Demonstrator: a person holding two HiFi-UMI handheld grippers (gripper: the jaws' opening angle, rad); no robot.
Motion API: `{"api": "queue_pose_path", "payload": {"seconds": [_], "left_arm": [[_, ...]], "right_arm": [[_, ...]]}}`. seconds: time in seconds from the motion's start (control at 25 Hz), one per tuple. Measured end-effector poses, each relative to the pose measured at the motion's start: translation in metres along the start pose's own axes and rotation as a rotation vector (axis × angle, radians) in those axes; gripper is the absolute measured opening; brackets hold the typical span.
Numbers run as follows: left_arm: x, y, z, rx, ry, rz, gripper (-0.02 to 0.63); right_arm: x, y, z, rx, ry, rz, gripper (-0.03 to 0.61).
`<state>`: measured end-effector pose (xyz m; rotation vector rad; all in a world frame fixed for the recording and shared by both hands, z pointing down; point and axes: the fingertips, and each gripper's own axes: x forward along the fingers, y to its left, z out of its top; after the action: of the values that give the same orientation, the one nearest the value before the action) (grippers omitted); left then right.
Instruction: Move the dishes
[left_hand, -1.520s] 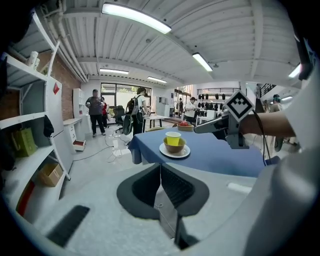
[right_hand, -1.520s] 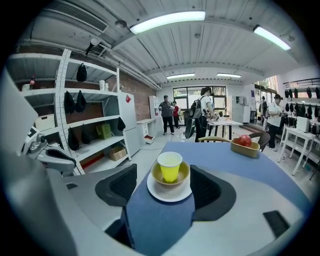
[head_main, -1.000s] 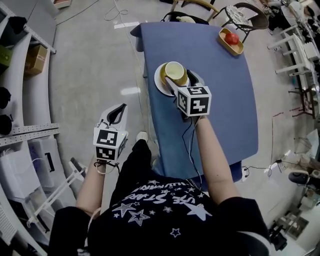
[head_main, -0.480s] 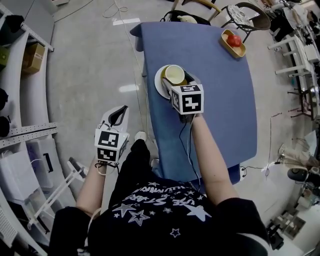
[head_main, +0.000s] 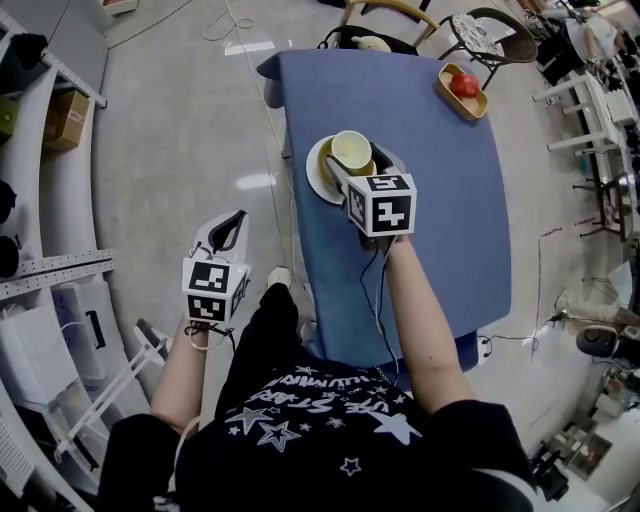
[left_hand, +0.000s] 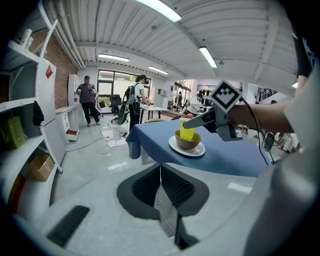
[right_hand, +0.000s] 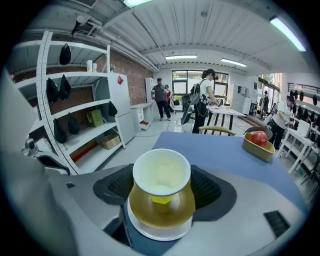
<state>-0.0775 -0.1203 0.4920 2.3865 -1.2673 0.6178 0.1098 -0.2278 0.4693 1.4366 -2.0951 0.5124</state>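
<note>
A yellow cup (right_hand: 161, 175) stands inside a brown bowl (right_hand: 161, 210) on a white plate (right_hand: 160, 234), near the left edge of the blue table (head_main: 440, 200). My right gripper (head_main: 358, 160) reaches over the stack, with a pad against each side of the cup, shut on it. The left gripper view shows the same cup (left_hand: 187, 131), bowl (left_hand: 188, 142) and plate (left_hand: 187, 150) from the side, with a right finger across the cup. My left gripper (head_main: 232, 225) hangs over the floor left of the table, shut and empty.
A yellow dish holding a red apple (head_main: 462, 88) sits at the table's far right corner. Chairs stand beyond the far edge. Shelving (right_hand: 75, 110) runs along the left wall. People stand far off in the room.
My right gripper has shifted only slightly over the stack. The cup, bowl and plate stay in place. My left gripper has hardly moved.
</note>
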Motion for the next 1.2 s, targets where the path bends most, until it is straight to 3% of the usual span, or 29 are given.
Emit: {"api": "queue_pose_path", "payload": {"seconds": [0.2,0.48,0.84,1.2], "left_arm": [[0.009,0.005,0.007,-0.004,-0.015,0.010,0.021],[0.030,0.011,0.028,0.025,-0.042,0.013,0.021],[0.056,0.015,0.025,0.020,-0.018,-0.003,0.021],[0.071,0.015,0.011,0.017,0.025,-0.021,0.021]], "right_arm": [[-0.012,-0.014,0.031,0.041,-0.073,0.005,0.359],[0.004,-0.050,0.055,0.027,-0.093,-0.020,0.359],[0.057,-0.081,0.048,0.083,-0.054,0.013,0.358],[0.078,-0.093,0.028,0.035,0.000,-0.002,0.359]]}}
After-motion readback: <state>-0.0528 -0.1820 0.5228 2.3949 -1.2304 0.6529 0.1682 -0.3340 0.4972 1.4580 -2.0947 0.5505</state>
